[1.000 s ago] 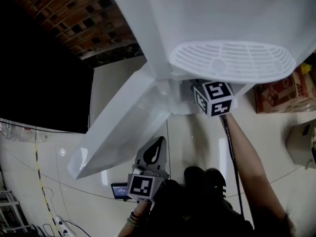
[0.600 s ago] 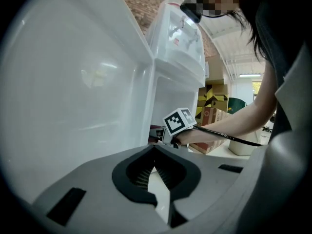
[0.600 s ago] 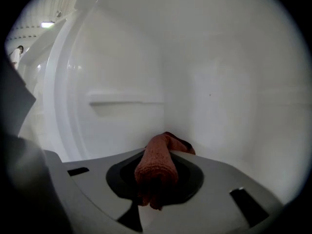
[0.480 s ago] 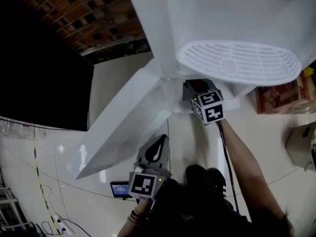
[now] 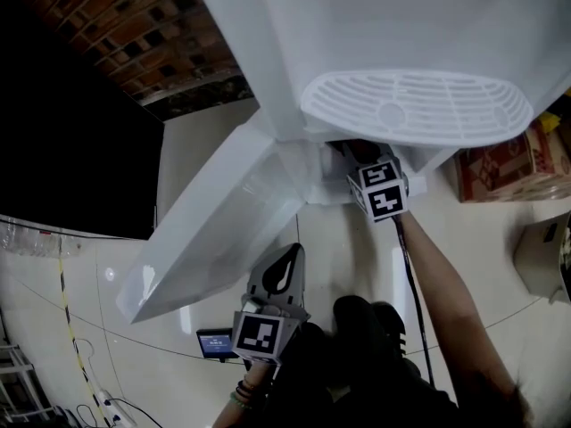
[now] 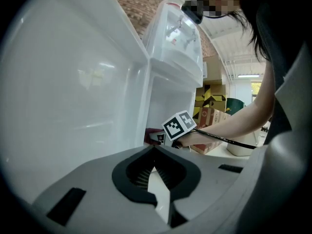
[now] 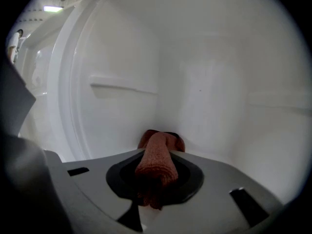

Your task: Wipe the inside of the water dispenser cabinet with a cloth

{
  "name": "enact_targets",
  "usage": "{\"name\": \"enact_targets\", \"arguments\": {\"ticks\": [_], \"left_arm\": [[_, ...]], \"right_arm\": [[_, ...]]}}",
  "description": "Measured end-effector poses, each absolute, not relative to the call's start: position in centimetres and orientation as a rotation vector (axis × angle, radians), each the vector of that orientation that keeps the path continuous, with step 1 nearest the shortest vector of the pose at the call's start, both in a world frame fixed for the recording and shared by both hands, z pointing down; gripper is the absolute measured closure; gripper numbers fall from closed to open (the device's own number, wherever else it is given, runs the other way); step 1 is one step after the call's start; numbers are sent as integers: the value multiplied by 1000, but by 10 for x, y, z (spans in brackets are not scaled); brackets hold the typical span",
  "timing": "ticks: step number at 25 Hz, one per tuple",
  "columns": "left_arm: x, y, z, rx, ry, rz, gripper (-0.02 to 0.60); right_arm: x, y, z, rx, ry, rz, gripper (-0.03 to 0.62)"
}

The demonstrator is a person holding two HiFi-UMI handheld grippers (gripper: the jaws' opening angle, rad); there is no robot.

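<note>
The white water dispenser [image 5: 384, 25] stands over me with its cabinet door [image 5: 214, 230] swung open to the left. My right gripper [image 7: 157, 152] reaches inside the cabinet below the drip tray [image 5: 415, 105]; only its marker cube [image 5: 382, 190] shows in the head view. It is shut on a reddish-brown cloth [image 7: 157, 162], whose far end presses into the white back corner of the cabinet [image 7: 195, 101]. My left gripper [image 5: 278, 279] hangs lower, outside by the door, shut and empty. The left gripper view shows the right cube [image 6: 179, 126] at the cabinet mouth.
A narrow ledge [image 7: 122, 87] runs along the cabinet's left inner wall. Cardboard boxes [image 5: 508, 163] and a pale container [image 5: 540, 257] sit on the floor at right. At left are a black panel [image 5: 71, 150] and cables [image 5: 89, 373]. A small screen device [image 5: 214, 341] lies by my feet.
My right gripper has pushed deeper into the cabinet with the cloth, its cube now smaller and tucked under the drip tray. The left gripper has stayed where it was.
</note>
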State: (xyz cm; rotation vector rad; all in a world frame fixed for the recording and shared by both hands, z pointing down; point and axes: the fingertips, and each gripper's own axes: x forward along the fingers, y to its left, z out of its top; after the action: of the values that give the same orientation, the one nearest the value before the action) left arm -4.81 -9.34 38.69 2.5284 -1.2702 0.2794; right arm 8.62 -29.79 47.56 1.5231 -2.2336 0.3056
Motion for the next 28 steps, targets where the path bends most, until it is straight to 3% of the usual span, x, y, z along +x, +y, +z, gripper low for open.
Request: {"name": "enact_targets", "arguments": {"ticks": [11, 16, 23, 28], "left_arm": [[-34, -87, 385, 2543, -1238, 263, 597], [-39, -91, 384, 2526, -1261, 238, 597], [-38, -86, 385, 2520, -1258, 234, 597], [-40, -80, 385, 2517, -1267, 236, 597]], "right_arm": [[179, -280, 475, 1802, -1956, 352, 519], [149, -272, 453, 1785, -2063, 274, 519], [38, -234, 433, 1495, -2382, 269, 517], [50, -226, 468, 1492, -2286, 342, 517]]}}
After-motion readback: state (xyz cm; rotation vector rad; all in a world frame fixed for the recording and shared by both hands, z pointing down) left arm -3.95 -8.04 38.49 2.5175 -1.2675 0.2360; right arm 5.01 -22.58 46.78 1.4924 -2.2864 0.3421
